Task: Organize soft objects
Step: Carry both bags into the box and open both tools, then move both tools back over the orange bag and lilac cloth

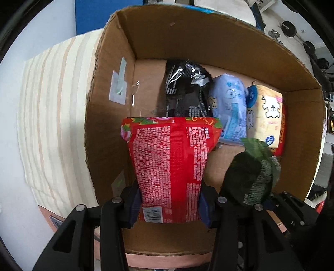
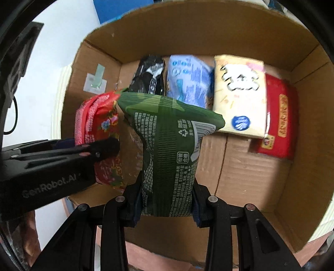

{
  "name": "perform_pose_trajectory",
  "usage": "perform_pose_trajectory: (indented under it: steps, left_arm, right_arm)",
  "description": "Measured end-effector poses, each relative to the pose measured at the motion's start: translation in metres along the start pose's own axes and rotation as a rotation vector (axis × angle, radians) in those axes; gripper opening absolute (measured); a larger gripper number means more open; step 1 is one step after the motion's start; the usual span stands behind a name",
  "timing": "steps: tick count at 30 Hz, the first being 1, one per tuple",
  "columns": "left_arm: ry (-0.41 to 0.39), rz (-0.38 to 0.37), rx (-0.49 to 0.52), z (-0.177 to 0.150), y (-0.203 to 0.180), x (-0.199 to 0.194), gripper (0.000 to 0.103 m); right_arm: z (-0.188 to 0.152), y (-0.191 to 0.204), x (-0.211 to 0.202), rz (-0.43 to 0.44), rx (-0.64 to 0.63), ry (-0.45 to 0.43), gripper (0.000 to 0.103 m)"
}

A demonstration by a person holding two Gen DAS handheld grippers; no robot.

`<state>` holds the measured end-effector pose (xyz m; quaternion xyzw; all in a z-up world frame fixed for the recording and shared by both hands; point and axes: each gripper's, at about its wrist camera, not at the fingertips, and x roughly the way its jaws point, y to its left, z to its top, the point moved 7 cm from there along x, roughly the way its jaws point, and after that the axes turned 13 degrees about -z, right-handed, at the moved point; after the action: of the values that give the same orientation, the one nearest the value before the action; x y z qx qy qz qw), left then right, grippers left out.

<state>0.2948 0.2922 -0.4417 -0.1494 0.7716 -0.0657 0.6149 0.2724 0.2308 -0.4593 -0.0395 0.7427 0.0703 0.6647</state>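
My left gripper (image 1: 170, 205) is shut on a red flowered soft pack (image 1: 171, 158) and holds it over the open cardboard box (image 1: 158, 37). My right gripper (image 2: 166, 203) is shut on a green soft pack (image 2: 169, 146), held beside the red pack (image 2: 100, 129) above the box (image 2: 261, 177). The green pack also shows in the left wrist view (image 1: 250, 177). In the box lie a black pack (image 2: 149, 75), a light blue pack (image 2: 189, 79), a cream tissue pack (image 2: 240, 93) and a red pack (image 2: 279, 118), side by side along the far wall.
The box stands on a cream striped cloth (image 1: 48, 108). A blue panel (image 1: 91, 14) rises behind it. The left gripper's body (image 2: 48, 166) fills the lower left of the right wrist view. Bare box floor (image 2: 240, 166) shows in front of the row.
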Motion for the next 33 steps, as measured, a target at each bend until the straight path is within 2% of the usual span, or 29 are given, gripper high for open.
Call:
perform_pose_trajectory:
  steps: [2,3,4,6,9,10,11,13,14,21,25,33]
  left_arm:
    - [0.006,0.001,-0.017,-0.001,0.004,0.0,0.044]
    - [0.007,-0.001,-0.023,-0.002,0.005,-0.001,0.044]
    - [0.007,-0.001,-0.029,-0.003,0.006,-0.002,0.045]
    - [-0.001,-0.005,-0.037,-0.004,0.008,-0.006,0.05]
    - [-0.029,0.021,-0.022,-0.007,0.007,-0.014,0.056]
    - [-0.037,0.026,-0.018,-0.009,0.005,-0.017,0.062]
    - [-0.043,0.025,-0.012,-0.011,0.002,-0.02,0.077]
    - [-0.066,0.035,0.003,-0.019,-0.002,-0.026,0.093]
    - [-0.078,0.039,0.011,-0.025,-0.006,-0.029,0.093]
    - [-0.164,0.036,0.027,-0.054,-0.024,-0.04,0.093]
    - [-0.244,0.06,0.035,-0.067,-0.034,-0.047,0.093]
    - [-0.376,0.04,0.068,-0.095,-0.074,-0.089,0.093]
  right_arm:
    - [-0.001,0.005,0.008,0.01,-0.008,0.026,0.041]
    - [0.001,0.006,0.01,0.021,-0.007,0.03,0.046]
    - [0.002,0.006,0.011,0.031,-0.008,0.033,0.058]
    - [0.002,0.005,0.011,0.034,-0.006,0.035,0.074]
    - [0.001,0.002,0.008,0.015,-0.021,0.027,0.077]
    - [0.002,0.001,0.006,0.007,-0.027,0.025,0.082]
    - [0.001,-0.001,0.003,-0.013,-0.034,0.021,0.085]
    - [0.003,-0.009,-0.002,-0.047,-0.041,0.008,0.1]
    - [0.001,-0.012,-0.006,-0.069,-0.054,-0.003,0.103]
    - [-0.01,-0.032,-0.031,-0.201,-0.083,-0.065,0.103]
    - [-0.021,-0.045,-0.051,-0.217,-0.086,-0.107,0.103]
    - [-0.049,-0.061,-0.096,-0.181,-0.076,-0.206,0.103]
